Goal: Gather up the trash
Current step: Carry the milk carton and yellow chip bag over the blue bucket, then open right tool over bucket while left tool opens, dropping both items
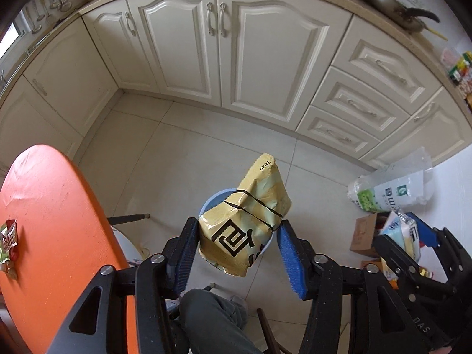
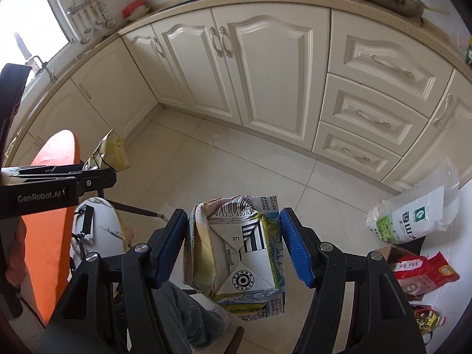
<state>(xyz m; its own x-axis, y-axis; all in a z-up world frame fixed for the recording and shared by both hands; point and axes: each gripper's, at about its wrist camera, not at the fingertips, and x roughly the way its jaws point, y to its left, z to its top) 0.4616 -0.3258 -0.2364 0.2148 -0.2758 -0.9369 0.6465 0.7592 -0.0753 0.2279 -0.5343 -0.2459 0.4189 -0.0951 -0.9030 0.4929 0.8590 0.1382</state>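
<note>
- The left gripper (image 1: 237, 236) points down at the floor with its jaws part open; a crumpled yellow snack bag (image 1: 246, 221) sits between them. The bag's lower left edge lies against the left pad, while its right edge only meets the tip of the right pad, so whether it is firmly pinched cannot be told.
- Directly under that bag stands a light blue bin (image 1: 214, 202). The bag and the fingers hide nearly all of it; only a piece of rim shows, and its contents cannot be seen.
- The right gripper (image 2: 233, 244) also points down, jaws wide, clamped on a flattened milk carton (image 2: 242, 253) with a barcode on its top flap. The carton fills the gap from pad to pad.
- In the right wrist view the bin is hidden entirely.
- A person's grey trouser leg (image 1: 212, 321) is cut off at the bottom edge.
- An orange table (image 1: 59, 221) stands to the left, with a red and green wrapper (image 1: 8, 239) lying at its edge, partly out of frame.
- On the floor at right lie a white and green plastic sack (image 2: 413, 221), a brown cardboard box (image 1: 364, 233) whose inside is blocked by the right gripper, and red packets (image 2: 421, 271).
- Cream cabinets (image 1: 224, 59) line the far side.
</note>
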